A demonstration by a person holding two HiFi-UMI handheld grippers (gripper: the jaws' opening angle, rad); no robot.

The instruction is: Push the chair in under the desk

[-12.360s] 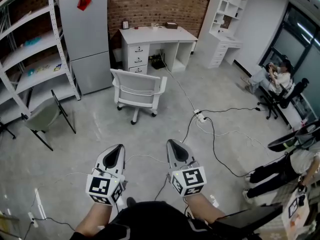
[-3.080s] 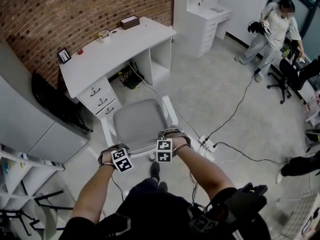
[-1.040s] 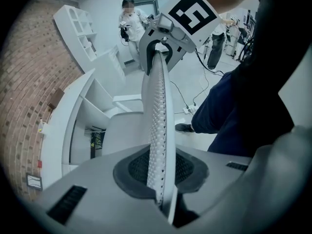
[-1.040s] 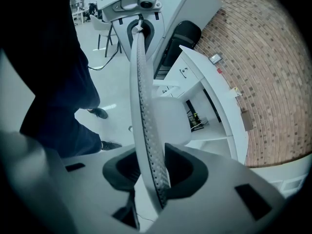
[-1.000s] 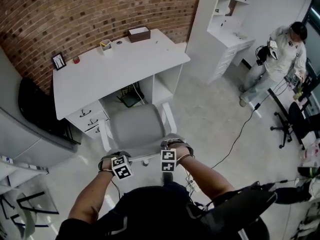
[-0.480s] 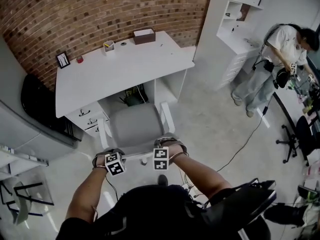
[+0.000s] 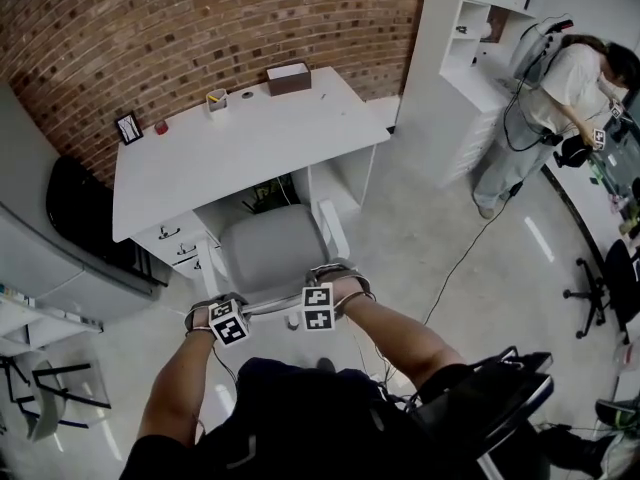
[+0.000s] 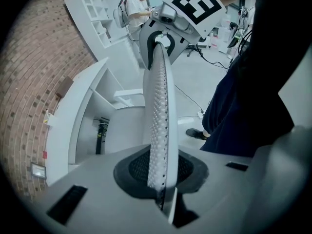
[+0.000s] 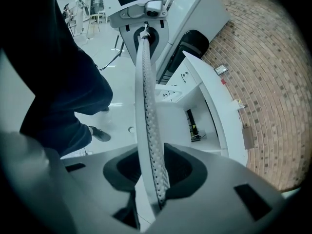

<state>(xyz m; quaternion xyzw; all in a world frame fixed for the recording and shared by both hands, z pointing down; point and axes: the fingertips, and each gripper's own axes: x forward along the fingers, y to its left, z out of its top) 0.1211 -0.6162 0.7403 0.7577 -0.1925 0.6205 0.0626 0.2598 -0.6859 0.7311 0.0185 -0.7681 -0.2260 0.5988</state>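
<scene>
Chair: grey seat (image 7: 268, 254) with white armrests, facing the knee opening of the counter (image 7: 240, 140); the far edge of the seat reaches the counter's front edge, and the rest stands out on the floor.
Backrest: thin perforated white panel (image 8: 159, 106), seen edge-on in both gripper views; its top edge is nearest the person.
Left tool: (image 7: 222, 314) pinching the top edge of the backrest, which runs straight between its dark pads (image 8: 141, 167).
Right tool: (image 7: 322, 302) clamped on the same top edge, further right; the panel (image 9: 146, 101) sits between its jaws.
Counter top: a brown box (image 7: 289, 77), a cup (image 7: 216, 99), a small picture frame (image 7: 128, 128) and a small red thing (image 7: 161, 126) along the brick wall (image 7: 200, 18).
Drawers: (image 7: 176, 248) under the counter's left end, just beside the chair.
Bystander: a person (image 7: 560, 98) stands at the far right, near a white shelf unit (image 7: 470, 28).
</scene>
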